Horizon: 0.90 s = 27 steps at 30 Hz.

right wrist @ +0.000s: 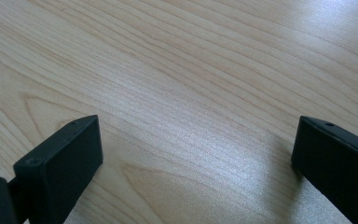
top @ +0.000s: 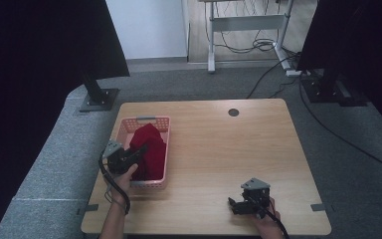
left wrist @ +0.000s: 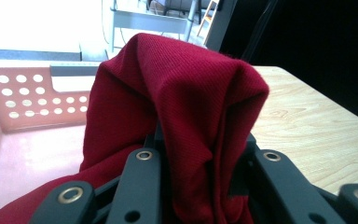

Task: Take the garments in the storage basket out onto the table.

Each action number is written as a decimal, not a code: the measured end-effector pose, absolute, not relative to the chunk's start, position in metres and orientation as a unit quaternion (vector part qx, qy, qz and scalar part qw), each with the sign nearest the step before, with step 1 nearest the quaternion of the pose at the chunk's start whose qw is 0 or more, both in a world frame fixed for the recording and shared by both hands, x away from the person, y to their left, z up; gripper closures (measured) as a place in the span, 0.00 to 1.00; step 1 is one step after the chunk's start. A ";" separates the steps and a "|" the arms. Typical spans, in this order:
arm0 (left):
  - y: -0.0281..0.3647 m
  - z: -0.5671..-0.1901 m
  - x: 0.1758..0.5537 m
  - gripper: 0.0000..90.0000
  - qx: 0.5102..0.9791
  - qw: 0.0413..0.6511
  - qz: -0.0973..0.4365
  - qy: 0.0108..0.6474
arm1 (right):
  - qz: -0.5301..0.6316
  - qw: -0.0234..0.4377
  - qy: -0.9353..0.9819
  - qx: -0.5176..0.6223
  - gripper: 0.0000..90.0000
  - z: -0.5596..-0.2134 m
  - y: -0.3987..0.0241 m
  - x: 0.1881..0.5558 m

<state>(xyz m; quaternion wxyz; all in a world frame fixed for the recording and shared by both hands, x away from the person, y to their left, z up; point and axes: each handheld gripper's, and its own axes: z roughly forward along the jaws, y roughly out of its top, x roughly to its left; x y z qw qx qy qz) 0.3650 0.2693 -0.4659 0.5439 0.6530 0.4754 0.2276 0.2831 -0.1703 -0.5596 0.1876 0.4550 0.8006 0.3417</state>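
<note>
red cloth; ribbed; bunched; pinched upright; in pink basket

The left gripper points toward one o'clock with jaws clamped, while the right gripper points toward nine o'clock, jaws wide apart.

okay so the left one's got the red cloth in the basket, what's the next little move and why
Probably lift the left hand-held gripper straight up. Its jaws are shut on a fold of the red cloth, whose rest lies in the pink basket; the right hand-held gripper waits open over the table.
</note>
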 end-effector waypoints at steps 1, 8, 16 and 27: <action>0.270 -0.466 0.365 0.79 0.652 0.546 0.226 0.475 | 0.342 0.188 0.801 0.455 0.02 -0.560 -0.170 0.283; 0.270 -0.466 0.362 0.80 0.647 0.554 0.232 0.470 | 0.342 0.188 0.801 0.455 0.02 -0.560 -0.170 0.283; 0.268 -0.465 0.359 0.80 0.638 0.561 0.245 0.468 | 0.342 0.188 0.801 0.455 0.02 -0.560 -0.170 0.283; 0.268 -0.460 0.354 0.80 0.626 0.572 0.256 0.464 | 0.342 0.188 0.800 0.456 0.02 -0.560 -0.170 0.283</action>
